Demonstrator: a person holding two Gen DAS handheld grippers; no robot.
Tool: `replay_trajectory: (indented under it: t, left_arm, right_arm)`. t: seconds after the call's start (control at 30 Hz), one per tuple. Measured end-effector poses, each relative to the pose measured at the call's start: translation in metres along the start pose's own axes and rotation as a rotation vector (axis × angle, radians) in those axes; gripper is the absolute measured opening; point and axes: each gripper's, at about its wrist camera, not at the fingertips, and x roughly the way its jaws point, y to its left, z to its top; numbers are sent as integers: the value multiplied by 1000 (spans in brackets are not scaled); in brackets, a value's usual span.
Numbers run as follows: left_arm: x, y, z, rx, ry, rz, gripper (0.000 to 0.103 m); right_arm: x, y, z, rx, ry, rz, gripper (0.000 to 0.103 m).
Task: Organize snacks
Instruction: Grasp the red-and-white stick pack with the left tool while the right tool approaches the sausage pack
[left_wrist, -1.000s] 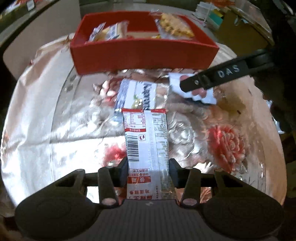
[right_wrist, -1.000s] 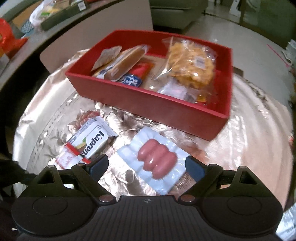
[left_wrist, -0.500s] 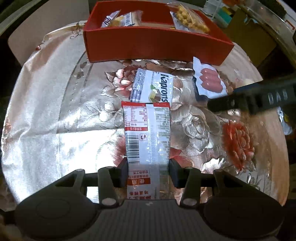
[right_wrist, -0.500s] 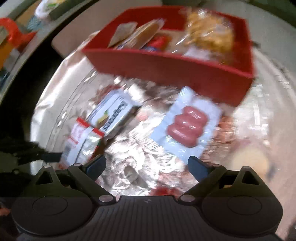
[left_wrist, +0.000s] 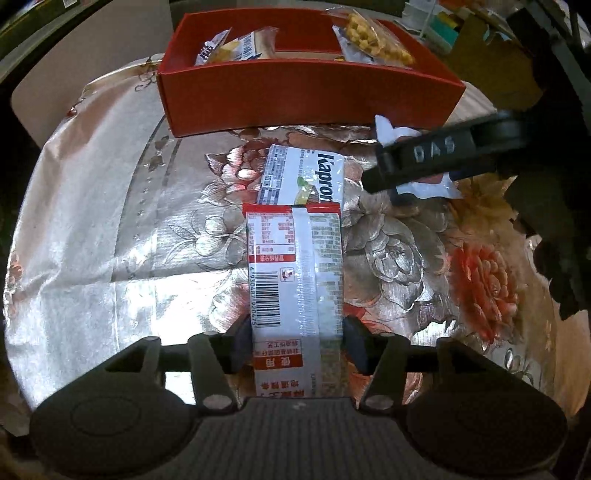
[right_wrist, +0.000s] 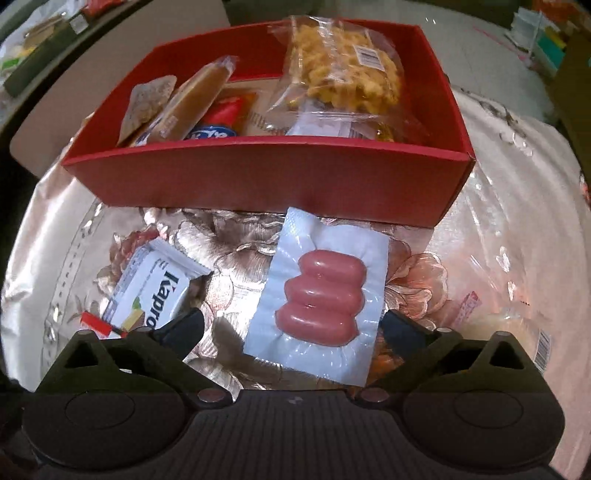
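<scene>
Snacks loose on the counter (left_wrist: 110, 221), counted: three plain ones, possibly a fourth. One red-and-white packet (left_wrist: 295, 266), barcode side up, lying lengthwise between the fingers of the left claw (left_wrist: 297, 341). One white Kapron packet (left_wrist: 306, 173) just beyond it, near end tucked under the red-and-white one. One sausage pack (right_wrist: 321, 295), three pink sausages sealed in white, flat on the cloth in front of the red box (right_wrist: 258, 173), far corner just about at the box wall. Fourth candidate at the right edge of the right wrist view: a pale clear packet (right_wrist: 517, 332) with a barcode, too blurred to name.

Inside the box, at least five: a pale flat packet (right_wrist: 147, 99), a long brown bun-like one (right_wrist: 195, 99) leaning on it, a red-and-blue wrapper (right_wrist: 218, 122) half buried, a big clear bag of yellow puffs (right_wrist: 343, 70), another clear packet (right_wrist: 321, 125) under that bag. Anything deeper hidden by the near wall.

Left claw: jaws just been easing apart, now only narrowly parted, pads right at the packet's long edges, no squeeze visible. Packet's near end cut off behind the claw body.

Right claw (right_wrist: 293, 323): jaws just been opening, spread wide, one fingertip on either side of the sausage pack, neither touching it. From the left wrist view, only one black finger of it seen, covering most of the sausage pack, with white corners peeking out. Kapron lettering cut off in both views.
</scene>
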Motion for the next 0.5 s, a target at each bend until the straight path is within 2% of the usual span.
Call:
replay_trajectory:
  t: [0.2, 0.3, 0.37, 0.4, 0.43, 0.5]
  left_arm:
    - [-1, -10, -4, 42, -4, 26, 50]
    - [-2, -14, -3, 41, -5, 57, 45]
    - [-3, -10, -1, 12, -2, 52, 41]
    - [-4, -8, -1, -2, 0, 46, 40]
    - [-5, -7, -1, -15, 2, 38, 40]
    - [-8, -6, -2, -21, -5, 33, 40]
  right_arm:
    - [7, 15, -5, -158, 7, -72, 103]
    - [5, 13, -3, -149, 14, -73, 100]
    - [1, 14, -3, -152, 18, -79, 93]
    - [-3, 14, -4, -154, 17, -79, 86]
    - [-6, 15, -5, -153, 14, -72, 73]
    - [-14, 13, -10, -134, 7, -49, 63]
